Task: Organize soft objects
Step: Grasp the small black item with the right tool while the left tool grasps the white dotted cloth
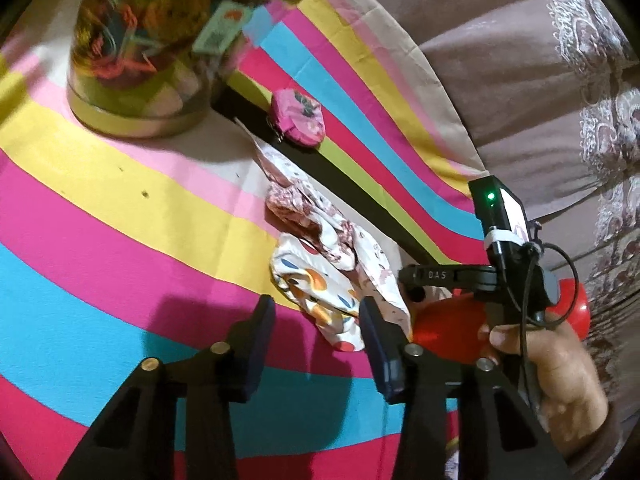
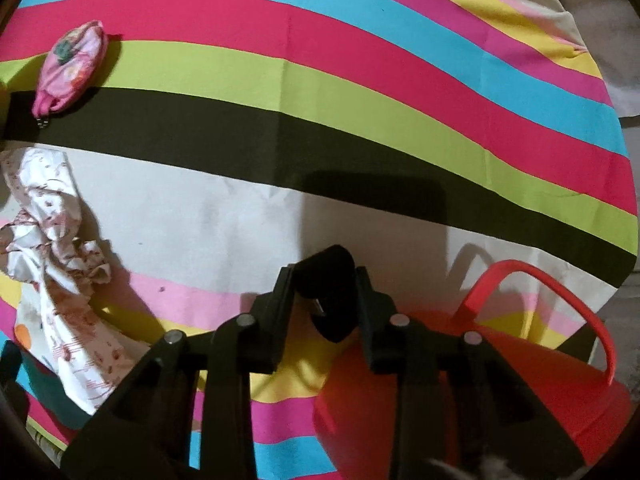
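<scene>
**A:** Item one, the right tool (image 2: 325, 276). State?

**B:** Pinching a dark soft item (image 2: 334, 312). Both pads press on it. Its long axis runs roughly along the fingers, with one end past the tips and the other back toward the camera. A small metal fitting shows on its side. What the item is, I cannot tell.

**A:** Nearest neighbour?

**B:** The red basket (image 2: 540, 400), just beside and below the tool on its right, handle raised. Its inside is hidden, so the contents go unrecorded.

**A:** Item two, the left tool (image 1: 317, 304).

**B:** Spread, with nothing between the pads. Its right finger stands at the near edge of the crumpled cloths (image 1: 320, 248). The person's hand (image 1: 560, 368) holds the right tool close by on that side.

**A:** The cloths: how do they lie?

**B:** They are a white printed heap, bunched and unfolded. The long axis runs away from the left tool, slanting up toward the far objects.

**A:** Farther out?

**B:** A pink pouch (image 1: 298, 110) lies beyond the far end of the heap, on the dark stripe. It is oval, and in the right wrist view it lies aslant with its ring end lowest. Farthest, to the left, stands a clear jar (image 1: 136, 60) full of coloured things, blurred. Everything rests on the striped surface (image 1: 120, 200).

**A:** Progress?

**B:** I judge it partway. One item is in the grip and near the basket, likely bound for it. The cloths and the pouch are still loose on the surface.
</scene>
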### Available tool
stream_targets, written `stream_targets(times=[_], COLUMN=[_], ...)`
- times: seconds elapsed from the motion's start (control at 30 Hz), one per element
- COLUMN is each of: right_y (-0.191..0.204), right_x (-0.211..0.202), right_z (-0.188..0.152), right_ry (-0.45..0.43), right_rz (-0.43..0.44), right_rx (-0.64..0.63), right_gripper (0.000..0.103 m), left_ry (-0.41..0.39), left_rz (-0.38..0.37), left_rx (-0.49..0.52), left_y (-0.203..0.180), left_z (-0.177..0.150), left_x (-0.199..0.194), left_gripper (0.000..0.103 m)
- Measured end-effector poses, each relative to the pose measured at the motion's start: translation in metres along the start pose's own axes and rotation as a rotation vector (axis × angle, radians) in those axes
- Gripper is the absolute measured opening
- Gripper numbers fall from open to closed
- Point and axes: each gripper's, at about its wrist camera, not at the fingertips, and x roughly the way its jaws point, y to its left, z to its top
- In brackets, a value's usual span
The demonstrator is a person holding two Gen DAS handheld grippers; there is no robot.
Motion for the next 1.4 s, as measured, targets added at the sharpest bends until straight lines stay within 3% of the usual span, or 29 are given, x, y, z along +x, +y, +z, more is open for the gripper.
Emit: stream_targets(times=[0.2, 0.5, 0.57, 0.6, 0.63, 0.7, 0.93, 1.13, 1.4], right_y=[0.006, 0.011, 0.010, 0.008, 0.007, 0.002, 0.006, -0.002, -0.011], right_x=[-0.020, -0.069, -0.079, -0.082, -0.084, -0.089, -0.103, -0.100, -0.096], right_z=[-0.016, -0.065, -0.077, -0.084, -0.089, -0.101, -0.154, -0.187, -0.222], right_ry=[-0.087, -0.271, -0.304, -0.323, -0.338, -0.372, -0.479, -0.500, -0.519], right_rz=[0.097, 0.183, 0.206, 0.225, 0.237, 0.260, 0.315, 0.337, 0.339], right_rx=[0.011, 0.044, 0.050, 0.055, 0.060, 0.062, 0.097, 0.149, 0.182], right_gripper=[0.032, 0.032, 0.032, 0.032, 0.032, 0.032, 0.032, 0.032, 0.032], left_ry=[0.049, 0.080, 0.078, 0.070, 0.073, 0.072, 0.030, 0.018, 0.026], left_rz=[-0.056, -0.065, -0.055, -0.047, -0.032, -0.040, -0.065, -0.090, -0.106], left_rx=[-0.097, -0.191, -0.187, -0.178, -0.161, -0.167, -0.144, -0.139, -0.056], left_y=[0.009, 0.012, 0.009, 0.009, 0.007, 0.009, 0.006, 0.004, -0.020], left_z=[0.003, 0.006, 0.008, 0.009, 0.009, 0.008, 0.002, -0.015, -0.044], left_x=[0.016, 0.037, 0.040, 0.039, 0.041, 0.040, 0.017, -0.010, -0.028], left_gripper=[0.042, 0.042, 0.041, 0.021, 0.013, 0.010, 0.005, 0.005, 0.005])
